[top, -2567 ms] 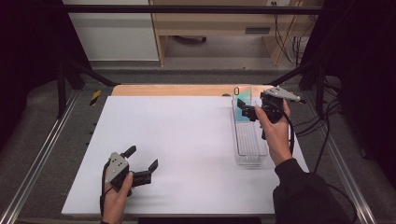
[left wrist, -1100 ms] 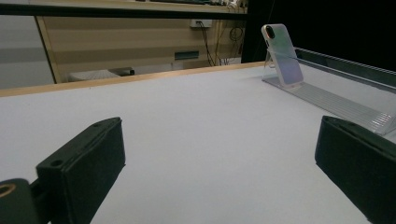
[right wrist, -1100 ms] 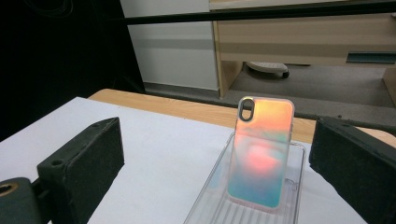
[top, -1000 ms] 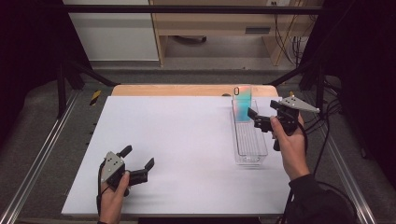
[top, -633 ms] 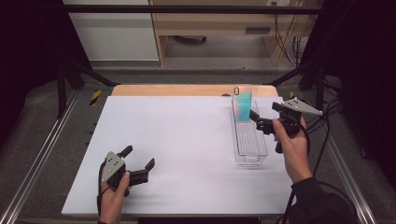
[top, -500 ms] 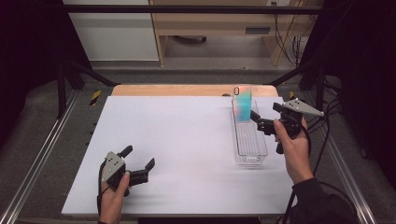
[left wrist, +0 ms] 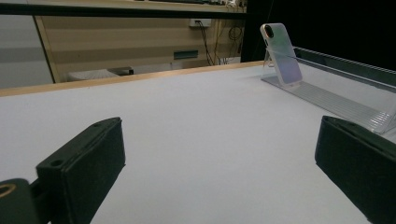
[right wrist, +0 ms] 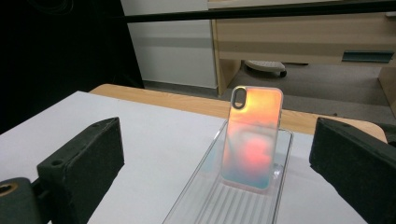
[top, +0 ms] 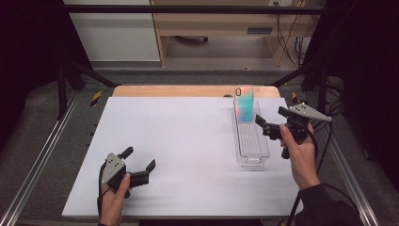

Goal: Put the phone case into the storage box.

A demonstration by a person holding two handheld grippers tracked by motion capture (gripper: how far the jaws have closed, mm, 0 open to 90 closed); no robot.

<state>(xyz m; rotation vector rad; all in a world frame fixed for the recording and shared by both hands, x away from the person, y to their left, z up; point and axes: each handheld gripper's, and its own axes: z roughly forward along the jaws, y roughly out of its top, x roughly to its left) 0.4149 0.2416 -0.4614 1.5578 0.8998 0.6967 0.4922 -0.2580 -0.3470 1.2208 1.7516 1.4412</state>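
Observation:
An iridescent phone case (top: 244, 104) (right wrist: 252, 136) (left wrist: 281, 54) stands upright at the far end of a clear ribbed plastic rack (top: 251, 136) (right wrist: 231, 205) on the white table top. My right gripper (top: 273, 120) hovers open just right of the rack, a short way behind the case, with nothing between its jaws. My left gripper (top: 140, 165) rests open near the table's front left, far from the rack, and it holds nothing either.
The white board (top: 179, 141) lies on a wooden table whose edge (top: 188, 91) shows at the back. Metal rails (top: 42, 155) run along both sides. A wooden cabinet (top: 221, 23) and cables (top: 289, 33) stand beyond the table.
My right gripper has let go of the phone case, which stays upright in the rack, and has drawn back to the right and toward me. The left gripper has barely moved.

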